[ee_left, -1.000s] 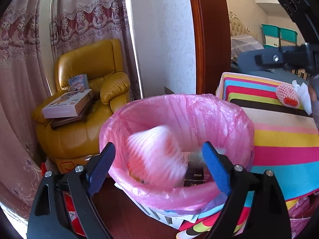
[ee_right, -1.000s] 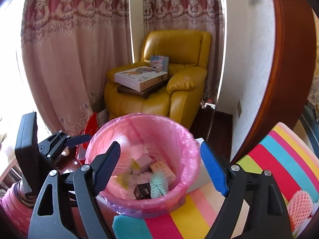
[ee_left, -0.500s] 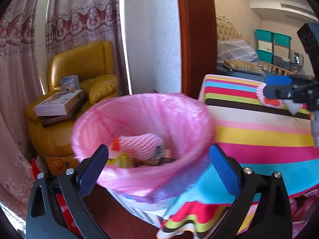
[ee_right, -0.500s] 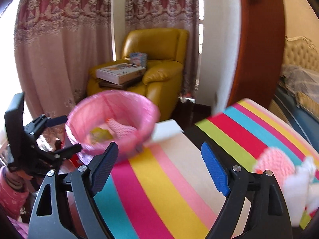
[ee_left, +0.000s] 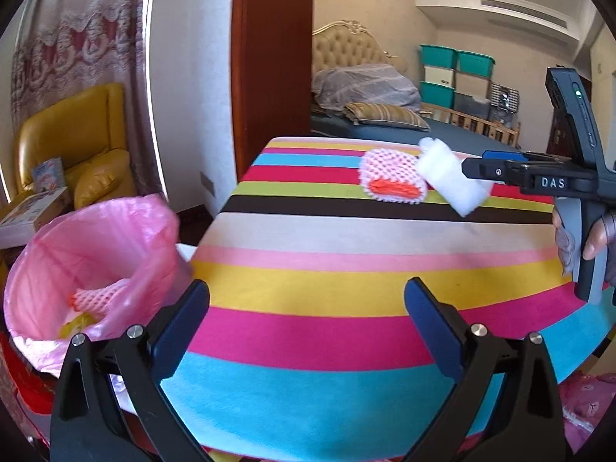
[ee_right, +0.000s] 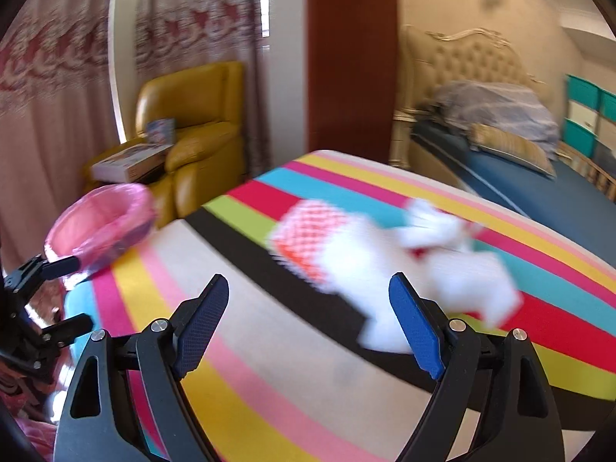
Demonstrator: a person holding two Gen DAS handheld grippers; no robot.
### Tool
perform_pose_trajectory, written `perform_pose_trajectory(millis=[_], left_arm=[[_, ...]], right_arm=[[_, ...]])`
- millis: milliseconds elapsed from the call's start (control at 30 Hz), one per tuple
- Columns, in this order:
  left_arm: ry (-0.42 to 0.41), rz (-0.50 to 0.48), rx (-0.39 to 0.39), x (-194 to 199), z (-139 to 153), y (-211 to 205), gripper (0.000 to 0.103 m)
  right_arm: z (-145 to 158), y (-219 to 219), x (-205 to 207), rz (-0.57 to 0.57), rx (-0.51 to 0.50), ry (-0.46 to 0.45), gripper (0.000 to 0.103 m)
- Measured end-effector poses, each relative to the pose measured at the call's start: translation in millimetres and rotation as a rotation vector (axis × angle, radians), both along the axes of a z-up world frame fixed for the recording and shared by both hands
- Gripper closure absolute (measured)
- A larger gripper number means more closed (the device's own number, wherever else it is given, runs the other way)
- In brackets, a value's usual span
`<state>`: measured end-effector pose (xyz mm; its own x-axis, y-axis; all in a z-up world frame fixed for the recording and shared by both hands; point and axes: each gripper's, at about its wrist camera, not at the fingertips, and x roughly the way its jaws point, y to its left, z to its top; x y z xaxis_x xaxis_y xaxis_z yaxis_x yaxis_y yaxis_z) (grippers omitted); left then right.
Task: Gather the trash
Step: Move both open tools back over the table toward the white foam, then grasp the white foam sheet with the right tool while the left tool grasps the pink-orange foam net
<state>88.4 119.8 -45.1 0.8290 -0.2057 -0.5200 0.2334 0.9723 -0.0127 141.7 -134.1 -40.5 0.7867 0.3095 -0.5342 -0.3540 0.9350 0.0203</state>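
I see a striped tablecloth (ee_left: 346, 281) covering the table, bands of pink, yellow, cyan, black. Yellow leather armchair (ee_right: 200, 131) by the lace curtains (ee_right: 69, 57), flat box (ee_right: 129, 161) resting on its arm. Wooden door frame (ee_left: 271, 57) behind. Bed (ee_left: 385, 123) with tufted headboard (ee_left: 346, 46) and striped pillow (ee_left: 385, 113); teal storage bins (ee_left: 454, 73) stacked further back.

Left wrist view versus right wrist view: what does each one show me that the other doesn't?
Only the left wrist view shows inside the pink-lined bin, where a pink foam net lies, and the right tool from the side, beside the white foam.

Only the right wrist view shows the right tool open, with nothing between its fingers.

Both show the striped tablecloth, the table's pink foam net, the bin and the yellow armchair.
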Motion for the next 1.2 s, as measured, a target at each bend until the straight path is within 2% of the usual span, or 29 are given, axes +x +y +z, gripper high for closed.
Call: perform_pose_trajectory(millis=[133,233,400,600,633,667,767,900,1033,1200], left_arm=[[0.004,-0.020,0.004,15,0,-22,0.005],[0.027,-0.031,-0.026,27,1,-31,0.005],[0.025,-0.037,-0.002,35,3,-39,0.005],[0.043,-0.013,0.015,43,3,-36,0.005],[0.046,-0.008,0.015,45,4,-35,0.005],[0.049,-0.003,0.014,47,5,-34,0.005],[0.062,0.006,-0.003,55,8,-36,0.005],[0.081,0.012,-0.022,66,11,-45,0.005],[0.104,0.022,-0.029,82,9,-63,0.005],[0.122,0.034,-0.066,98,10,-87,0.005]], right_arm=[[-1,-21,16,-0.044,-0.073,-0.008,0.023],[-4,-18,35,-0.020,-0.126,0.004,0.023],[-13,-3,69,0.094,-0.254,0.017,0.023],[-17,7,86,0.208,-0.289,0.049,0.024],[-21,8,85,0.230,-0.292,0.064,0.029],[-23,9,83,0.249,-0.291,0.074,0.038],[-28,6,70,0.250,-0.302,0.064,0.048],[-16,-11,41,0.252,-0.244,0.035,0.051],[-7,-27,6,0.235,-0.244,0.007,0.051],[-2,-50,-16,0.149,-0.207,0.011,0.051]])
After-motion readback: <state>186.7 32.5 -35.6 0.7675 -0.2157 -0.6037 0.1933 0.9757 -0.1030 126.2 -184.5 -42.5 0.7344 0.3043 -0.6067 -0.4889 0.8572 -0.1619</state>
